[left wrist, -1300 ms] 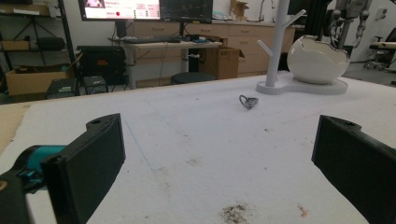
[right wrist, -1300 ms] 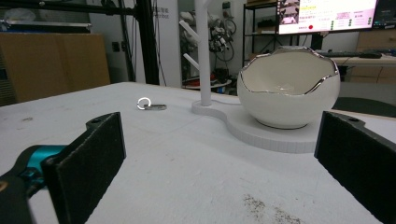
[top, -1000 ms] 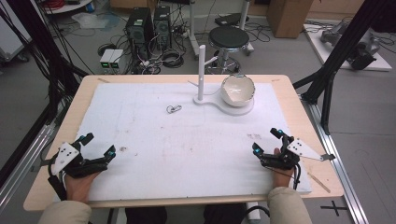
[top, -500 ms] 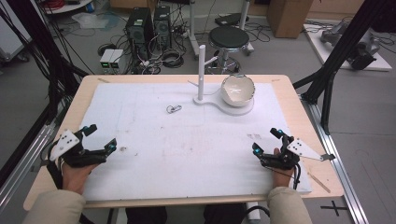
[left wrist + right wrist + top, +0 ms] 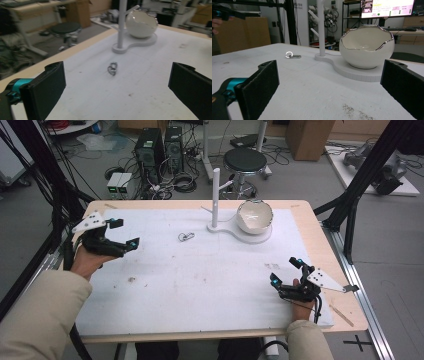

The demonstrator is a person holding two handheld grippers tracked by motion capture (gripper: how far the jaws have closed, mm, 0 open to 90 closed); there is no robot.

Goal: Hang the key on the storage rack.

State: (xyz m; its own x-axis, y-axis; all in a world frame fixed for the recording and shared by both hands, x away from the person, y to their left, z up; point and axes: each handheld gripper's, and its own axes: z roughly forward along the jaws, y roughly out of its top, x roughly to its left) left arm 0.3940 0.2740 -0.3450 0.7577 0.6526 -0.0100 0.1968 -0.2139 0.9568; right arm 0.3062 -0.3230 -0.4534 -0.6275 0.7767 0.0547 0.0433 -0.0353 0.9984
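A small metal key ring lies on the white mat left of a white stand. The stand has an upright post and a flat base carrying a white egg-shaped bowl with a jagged silver rim. My left gripper hovers open above the mat's left side, pointed toward the key ring. My right gripper rests open near the front right, with nothing between its jaws.
The white mat covers a wooden table. Beyond the far edge stand a black stool, computer towers and cables on the floor. A black frame leg rises at the right.
My left gripper has lifted off the front left of the mat and moved far forward and up toward the key ring. The right gripper has stayed put.
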